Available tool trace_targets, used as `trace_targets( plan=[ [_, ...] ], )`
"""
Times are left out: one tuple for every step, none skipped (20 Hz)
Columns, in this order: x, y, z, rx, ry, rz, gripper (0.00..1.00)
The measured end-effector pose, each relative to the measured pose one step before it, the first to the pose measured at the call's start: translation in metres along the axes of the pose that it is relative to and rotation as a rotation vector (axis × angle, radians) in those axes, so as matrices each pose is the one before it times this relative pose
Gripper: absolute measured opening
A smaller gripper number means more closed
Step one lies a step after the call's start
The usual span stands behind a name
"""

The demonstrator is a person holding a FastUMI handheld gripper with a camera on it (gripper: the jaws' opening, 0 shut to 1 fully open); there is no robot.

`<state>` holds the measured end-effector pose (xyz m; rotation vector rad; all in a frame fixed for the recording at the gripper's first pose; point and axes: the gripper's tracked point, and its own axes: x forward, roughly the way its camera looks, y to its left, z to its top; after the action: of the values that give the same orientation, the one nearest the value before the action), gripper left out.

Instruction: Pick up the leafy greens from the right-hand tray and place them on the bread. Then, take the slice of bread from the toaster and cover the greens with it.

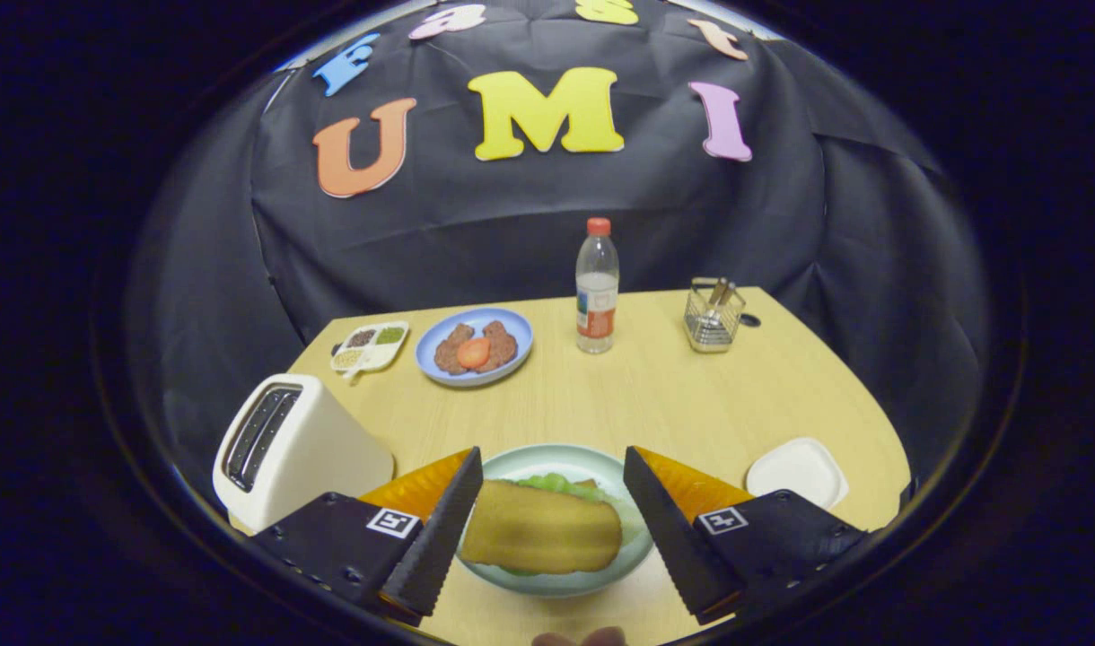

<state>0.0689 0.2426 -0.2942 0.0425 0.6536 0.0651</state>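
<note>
A pale green plate (565,460) sits on the wooden table between my two fingers. On it lies a toasted slice of bread (540,536), covering leafy greens (552,483) whose edge peeks out at the far side. My gripper (555,520) is open, its fingers standing on either side of the bread with a gap to it. A white toaster (296,449) stands left of the plate beside my left finger; its slots look dark. A small white tray (799,471), with nothing lying on it, rests right of the plate.
Farther back stand a blue plate (431,345) with meat patties and a tomato slice, a small divided dish (370,346) of seeds, a water bottle (597,287) and a wire holder (713,316). A fingertip (588,638) shows below the plate.
</note>
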Motion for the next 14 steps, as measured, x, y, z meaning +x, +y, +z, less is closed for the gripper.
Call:
trace_targets(
  plan=[
    [-0.00475,-0.00086,0.00903,-0.01482,-0.03090,0.00367,0.97],
    [-0.00525,-0.00147,0.00991,-0.01279,-0.02799,0.00414,0.97],
    [-0.00626,-0.00209,0.00891,-0.00938,-0.02739,0.00507,0.97],
    [-0.00838,-0.00253,0.01060,-0.00600,-0.02929,0.00675,0.97],
    [-0.00789,-0.00299,0.01096,-0.01023,-0.03036,0.00652,0.97],
    [-0.00901,-0.00633,0.01265,-0.00402,-0.02924,0.00167,0.97],
    [-0.00770,-0.00471,0.01008,0.00490,-0.02301,0.00373,0.97],
    [-0.00939,-0.00789,0.01433,0.00928,-0.02721,0.00079,0.97],
    [-0.00591,-0.00736,0.01157,0.00523,-0.02171,-0.00083,0.97],
    [-0.00737,-0.01068,0.01537,0.00219,-0.02636,-0.00429,0.97],
    [-0.00686,-0.00958,0.01102,0.00107,-0.02268,-0.00329,0.97],
    [-0.00729,-0.01123,0.01449,0.00248,-0.02583,-0.00691,0.97],
    [-0.00745,-0.01046,0.01259,0.00163,-0.02397,-0.00482,0.96],
    [-0.00710,-0.01153,0.01274,-0.00119,-0.02266,-0.00650,0.96]
  ],
)
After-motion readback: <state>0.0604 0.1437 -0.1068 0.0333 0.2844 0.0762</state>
